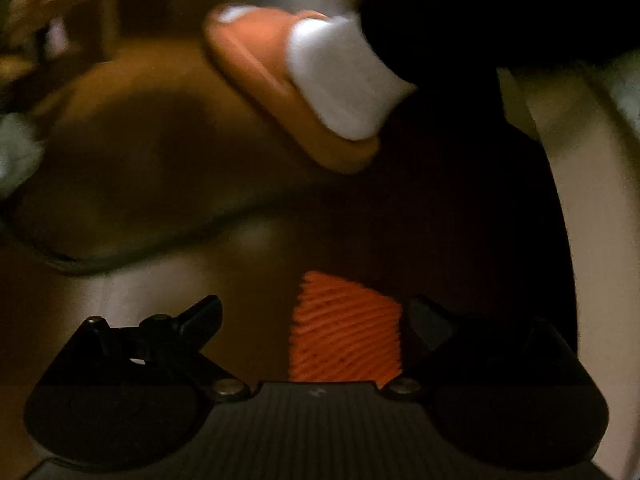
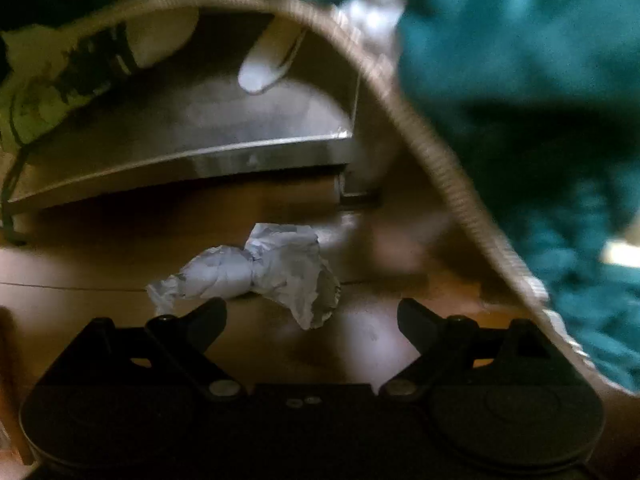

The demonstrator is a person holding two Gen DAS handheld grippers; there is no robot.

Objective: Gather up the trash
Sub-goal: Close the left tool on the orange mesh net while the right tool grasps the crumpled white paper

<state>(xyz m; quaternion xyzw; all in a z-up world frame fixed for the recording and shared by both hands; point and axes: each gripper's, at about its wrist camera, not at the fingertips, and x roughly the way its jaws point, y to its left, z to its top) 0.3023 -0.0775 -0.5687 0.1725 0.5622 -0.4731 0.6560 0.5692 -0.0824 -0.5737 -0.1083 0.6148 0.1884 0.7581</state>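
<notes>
A crumpled white paper (image 2: 256, 268) lies on the wooden floor (image 2: 100, 264), just ahead of my right gripper (image 2: 312, 312). That gripper points steeply down with its black fingers (image 2: 208, 316) spread wide, and nothing is pinched between them. In the dim, blurred left wrist view my left gripper (image 1: 316, 316) also hangs over the floor, its fingers (image 1: 202, 314) equally far apart. An orange ridged patch (image 1: 344, 332) shows between them beside the right finger; I cannot tell what it is. A pale, blurred lump (image 1: 16, 152) sits at the left edge.
A person's foot in a white sock (image 1: 340, 76) and an orange slipper (image 1: 256, 80) stands ahead of the left gripper. A low metal shelf edge (image 2: 200, 156) is behind the paper. A beige ribbed edge (image 2: 448, 168) and teal fabric (image 2: 520, 60) fill the right.
</notes>
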